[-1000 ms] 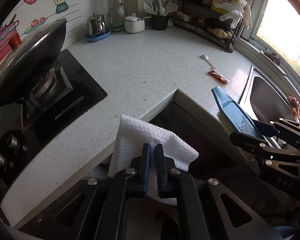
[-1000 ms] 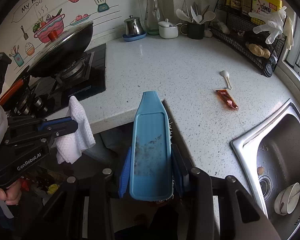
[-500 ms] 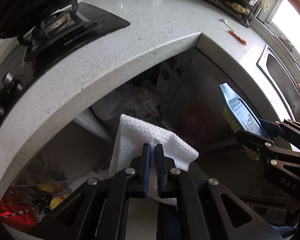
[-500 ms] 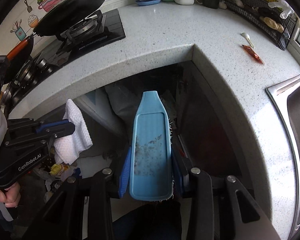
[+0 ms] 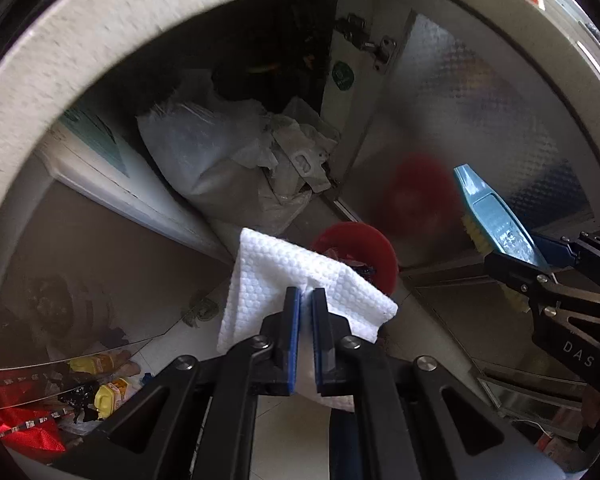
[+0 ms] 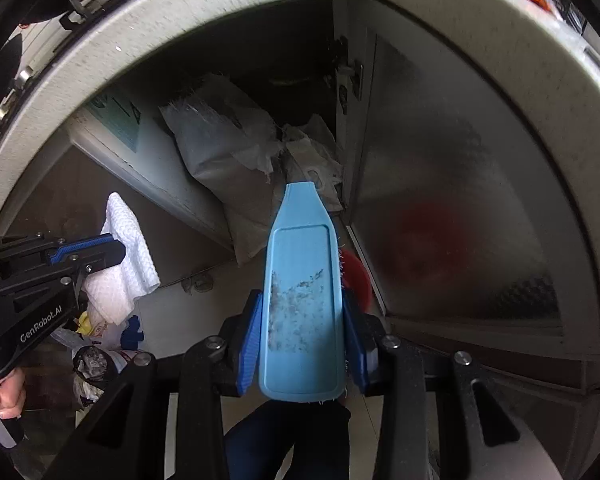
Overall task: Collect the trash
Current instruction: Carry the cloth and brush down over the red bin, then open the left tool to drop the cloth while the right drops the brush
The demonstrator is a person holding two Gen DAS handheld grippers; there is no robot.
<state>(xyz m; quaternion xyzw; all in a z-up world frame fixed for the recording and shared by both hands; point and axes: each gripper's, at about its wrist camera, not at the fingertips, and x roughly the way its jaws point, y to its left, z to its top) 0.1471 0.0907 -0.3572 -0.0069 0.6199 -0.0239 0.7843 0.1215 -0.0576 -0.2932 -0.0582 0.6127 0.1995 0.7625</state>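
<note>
- The left gripper (image 5: 306, 300) is clamped on a folded white wipe (image 5: 300, 280), pinched near its edge so that most of the sheet hangs free ahead of the jaws.
- The right gripper (image 6: 302, 320) is closed on the sides of a blue scrubbing brush (image 6: 302, 300), held bristles-down so that the soiled back is kept upward.
- Both are pointed steeply down below the countertop edge (image 5: 100, 60), just above the red bin (image 5: 360, 248) on the floor, presumably for dropping.
- The wipe is judged closest to the bin.
</note>
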